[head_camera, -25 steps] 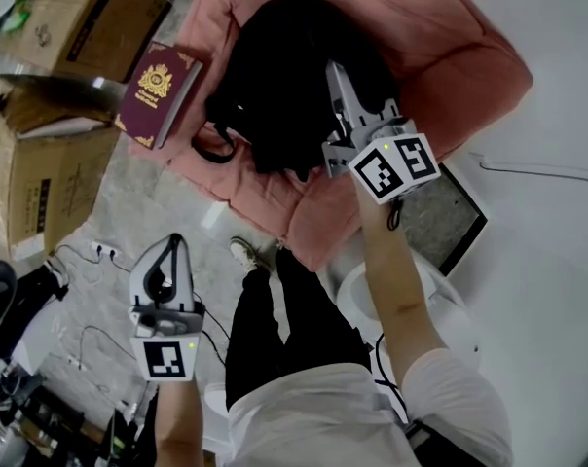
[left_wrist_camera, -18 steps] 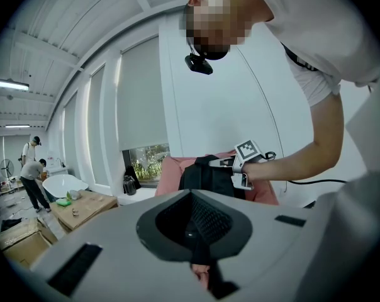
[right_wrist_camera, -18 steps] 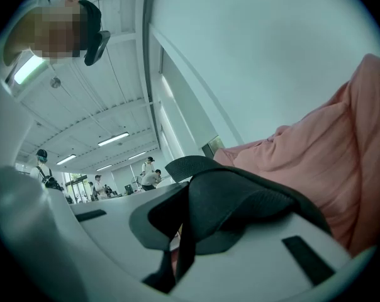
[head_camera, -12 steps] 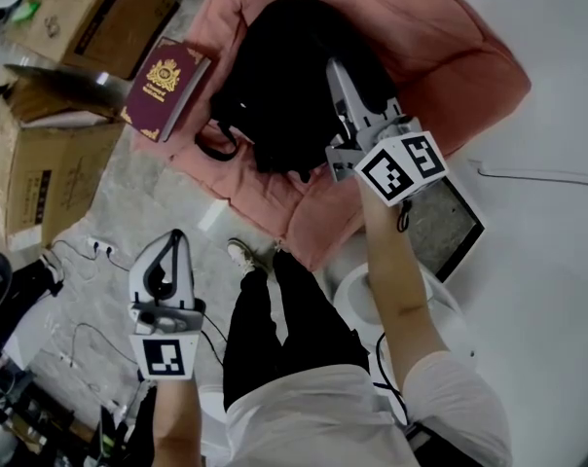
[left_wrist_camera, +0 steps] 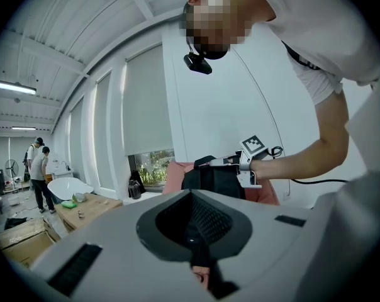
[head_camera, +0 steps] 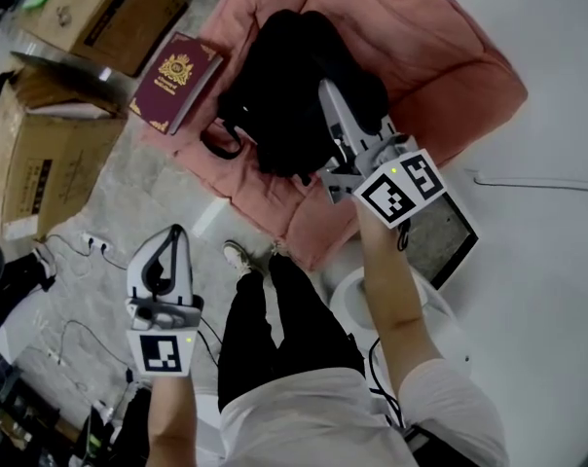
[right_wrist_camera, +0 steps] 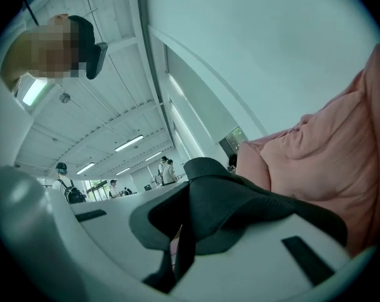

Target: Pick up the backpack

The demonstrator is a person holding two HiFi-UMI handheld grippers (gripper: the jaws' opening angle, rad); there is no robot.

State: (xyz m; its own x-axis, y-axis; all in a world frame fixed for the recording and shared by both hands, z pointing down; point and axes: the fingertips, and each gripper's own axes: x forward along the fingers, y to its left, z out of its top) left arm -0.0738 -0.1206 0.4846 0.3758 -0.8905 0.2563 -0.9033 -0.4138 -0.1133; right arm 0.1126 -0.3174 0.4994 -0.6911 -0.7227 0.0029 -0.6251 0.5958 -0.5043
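The backpack (head_camera: 275,105) is plain black; the cushion (head_camera: 450,66) under it is salmon pink. At 9 o'clock from the backpack, the book (head_camera: 177,81) is maroon with a gold crest and gold corner ornaments. The left gripper (head_camera: 175,236) and the right gripper (head_camera: 326,90) are pale grey, and each carries a white cube with black square markers. The cardboard boxes (head_camera: 51,163) are brown, and the floor (head_camera: 148,197) is speckled grey.

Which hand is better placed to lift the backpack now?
Right. The right tool is shut on a strap of the backpack; the left tool, shut and empty, hangs over the floor.
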